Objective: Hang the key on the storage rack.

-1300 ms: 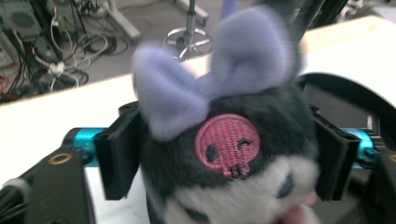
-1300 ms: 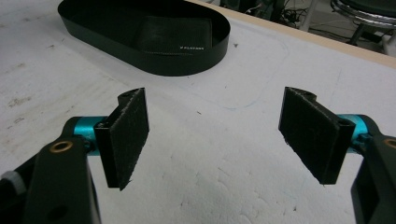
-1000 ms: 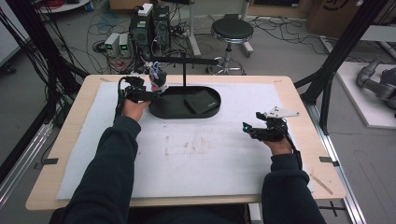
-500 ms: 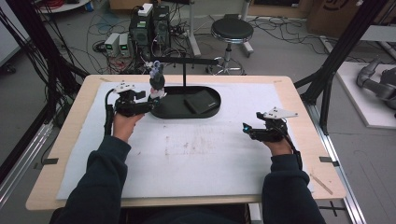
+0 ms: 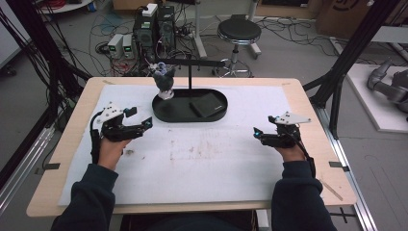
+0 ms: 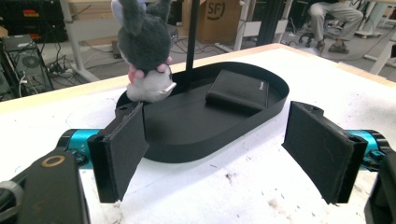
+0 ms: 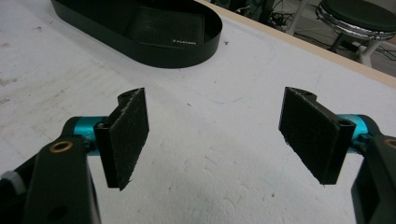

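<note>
Your left hand-held gripper (image 5: 144, 126) has pulled back from the plush toy (image 5: 164, 82) since the earlier frames, where it sat right at the toy beside the black tray (image 5: 173, 117); it now lies well off to the tray's left over the white mat (image 5: 202, 163). Its jaws have just been opening and now stand wide apart with nothing between them. Your right hand-held gripper (image 5: 258, 134) has kept its place, jaws likewise spread and empty.

The grey plush toy hangs from the crossbar of the black stand (image 5: 189, 72), ahead of your left hand-held gripper and just above the tray's near end. The hanging looks done and the release finished. A black wallet (image 6: 239, 91) lies flat in the tray beyond the toy; nothing visible seems left but to rest both hands on the counter (image 5: 72, 130).
</note>
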### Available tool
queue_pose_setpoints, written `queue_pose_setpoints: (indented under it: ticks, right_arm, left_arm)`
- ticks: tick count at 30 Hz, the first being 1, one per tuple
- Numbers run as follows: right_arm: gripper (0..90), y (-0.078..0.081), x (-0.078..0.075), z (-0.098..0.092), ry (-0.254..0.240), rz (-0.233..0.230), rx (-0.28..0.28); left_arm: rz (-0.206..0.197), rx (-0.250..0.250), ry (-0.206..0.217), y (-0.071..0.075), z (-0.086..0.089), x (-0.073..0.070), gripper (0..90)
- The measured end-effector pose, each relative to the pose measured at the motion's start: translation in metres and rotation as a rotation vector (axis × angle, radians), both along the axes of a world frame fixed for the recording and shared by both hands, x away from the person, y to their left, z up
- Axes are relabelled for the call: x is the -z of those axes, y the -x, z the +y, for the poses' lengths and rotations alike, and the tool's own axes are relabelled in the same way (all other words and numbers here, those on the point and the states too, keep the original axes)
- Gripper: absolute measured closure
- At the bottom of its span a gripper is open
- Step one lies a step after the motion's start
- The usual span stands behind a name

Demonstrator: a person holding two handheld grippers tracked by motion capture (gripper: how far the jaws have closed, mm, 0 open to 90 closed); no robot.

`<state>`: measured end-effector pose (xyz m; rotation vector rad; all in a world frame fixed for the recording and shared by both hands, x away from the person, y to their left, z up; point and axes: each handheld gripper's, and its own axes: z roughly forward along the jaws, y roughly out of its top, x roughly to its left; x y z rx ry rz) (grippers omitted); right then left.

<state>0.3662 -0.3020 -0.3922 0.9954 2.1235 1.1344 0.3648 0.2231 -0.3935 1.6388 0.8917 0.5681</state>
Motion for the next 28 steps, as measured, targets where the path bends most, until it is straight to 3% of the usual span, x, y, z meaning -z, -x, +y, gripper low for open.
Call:
queue_pose_setpoints:
  ticks: [5,12,28]
  right_arm:
    - [24.6,0.002,0.001,0.001,0.022,-0.005,-0.002]
    - [24.6,0.008,0.001,0.002,0.027,-0.02,-0.01]
    - [24.6,0.007,0.006,0.001,0.029,-0.012,-0.018]
  left_arm:
    - [0.008,0.008,-0.01,0.002,0.0,0.004,21.0]
    - [-0.016,0.004,-0.044,0.005,0.004,0.006,21.0]
    - [0.019,-0.037,-0.005,0.002,0.017,0.016,21.7]
